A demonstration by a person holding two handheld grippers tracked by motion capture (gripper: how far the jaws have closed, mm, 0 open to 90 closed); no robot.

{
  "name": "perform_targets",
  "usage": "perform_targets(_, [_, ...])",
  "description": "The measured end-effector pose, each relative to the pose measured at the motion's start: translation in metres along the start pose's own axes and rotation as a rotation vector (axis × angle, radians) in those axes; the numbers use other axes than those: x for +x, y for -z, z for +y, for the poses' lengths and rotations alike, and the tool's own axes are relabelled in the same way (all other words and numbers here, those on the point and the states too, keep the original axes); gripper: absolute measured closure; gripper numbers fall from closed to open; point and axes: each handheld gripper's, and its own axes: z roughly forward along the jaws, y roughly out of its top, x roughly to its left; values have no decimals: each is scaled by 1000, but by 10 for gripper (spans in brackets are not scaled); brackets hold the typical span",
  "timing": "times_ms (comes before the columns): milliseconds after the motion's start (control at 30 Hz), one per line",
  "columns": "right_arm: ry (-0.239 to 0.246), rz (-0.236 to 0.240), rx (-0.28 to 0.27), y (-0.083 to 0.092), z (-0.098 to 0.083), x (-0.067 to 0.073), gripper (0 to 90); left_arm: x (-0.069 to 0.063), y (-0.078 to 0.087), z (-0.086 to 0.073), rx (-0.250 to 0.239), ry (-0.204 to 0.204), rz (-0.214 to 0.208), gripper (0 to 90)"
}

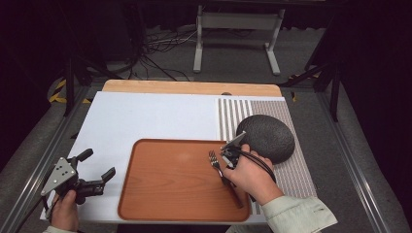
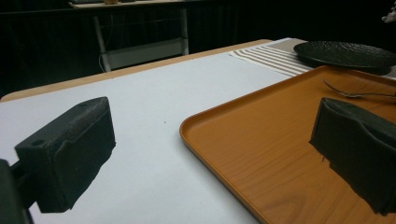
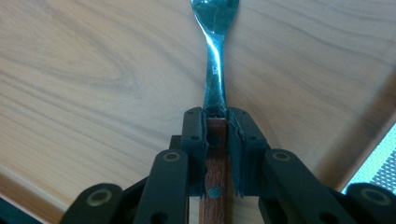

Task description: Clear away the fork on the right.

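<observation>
One orange-brown wooden tray (image 1: 175, 179) is seen on the white table cover (image 1: 145, 116), lying between the two grippers. Within it a single fork (image 1: 216, 165) is found, and nothing else can be made out on its surface. The fork is clamped by the right gripper (image 3: 215, 126): its two black jaws are pressed against the sides of the brown wooden handle, just behind the point where the metal neck begins, so that the tines project ahead of the jaws and over the tray floor. Whether the tines rest on the wood or are held slightly above it cannot be told for certain.

Just beyond the right gripper and a little to its right, one dark round plate (image 1: 266, 137) is set on a striped placemat (image 1: 296, 170); nothing is seen lying on the plate.

The left gripper (image 1: 94, 170) is held just off the tray's left edge, above the white cover. Its jaws are spread wide apart, with nothing between them.

Counted in all: one tray, one fork, one plate, one placemat, two grippers.
</observation>
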Motion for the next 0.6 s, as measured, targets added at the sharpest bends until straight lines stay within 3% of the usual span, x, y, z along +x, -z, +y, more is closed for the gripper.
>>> perform_targets(167, [-1, 2, 1, 0, 0, 0, 769, 0, 0, 0, -1, -1, 2, 6])
perform_targets(200, [2, 11, -13, 1, 0, 0, 719, 0, 0, 0, -1, -1, 1, 6])
perform_targets(467, [50, 11, -78, 8, -1, -3, 569, 0, 0, 0, -1, -1, 2, 6])
perform_targets(567, [133, 6, -197, 11, -2, -2, 339, 0, 0, 0, -2, -1, 3, 6])
perform_targets(600, [154, 4, -235, 12, -2, -2, 312, 0, 0, 0, 2, -1, 1, 6])
